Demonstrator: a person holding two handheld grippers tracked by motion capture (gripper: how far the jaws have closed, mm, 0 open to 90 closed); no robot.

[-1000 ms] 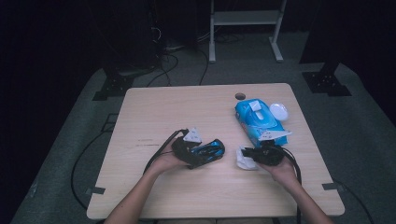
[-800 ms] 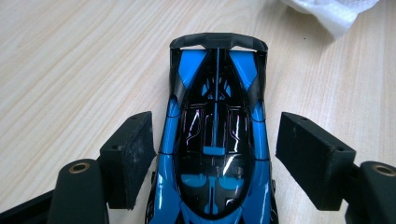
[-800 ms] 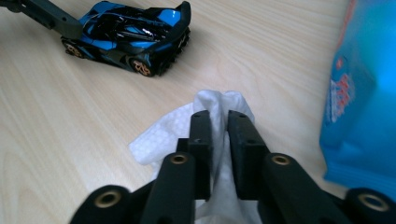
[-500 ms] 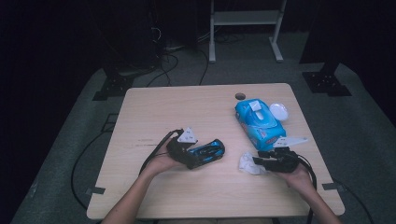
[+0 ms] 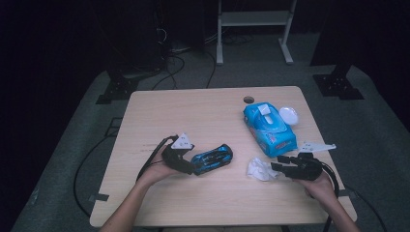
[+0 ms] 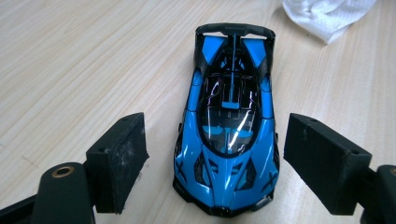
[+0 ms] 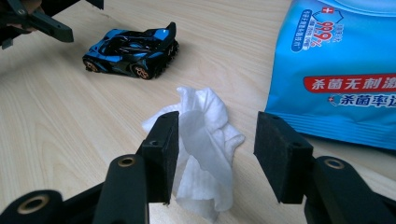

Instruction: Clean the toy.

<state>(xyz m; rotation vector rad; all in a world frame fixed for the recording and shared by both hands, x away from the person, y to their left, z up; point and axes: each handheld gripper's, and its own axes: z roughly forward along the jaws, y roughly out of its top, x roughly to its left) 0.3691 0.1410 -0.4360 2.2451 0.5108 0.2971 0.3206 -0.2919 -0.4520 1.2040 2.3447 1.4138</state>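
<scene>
Our left tongs (image 6: pixel 215 158) stand open, their pads clear of either flank of the glossy blue-and-black toy sports car (image 6: pixel 227 126); the jaws have just been opening, and the car sits free on its wheels on the pale wooden surface (image 6: pixel 70 56). In the left gripper view its long axis runs straight up the frame, nose at the bottom between the pads. Our right tongs (image 7: pixel 217 154) have likewise just been opening around the crumpled white wet wipe (image 7: pixel 203 140), which touches the left pad but is not pinched. From the wipe, the car (image 7: pixel 130 49) lies toward the upper left of the right gripper view, side-on; the blue plastic pack of wipes (image 7: pixel 341 70) fills the upper right. We judge the left tongs far nearer the car.
</scene>
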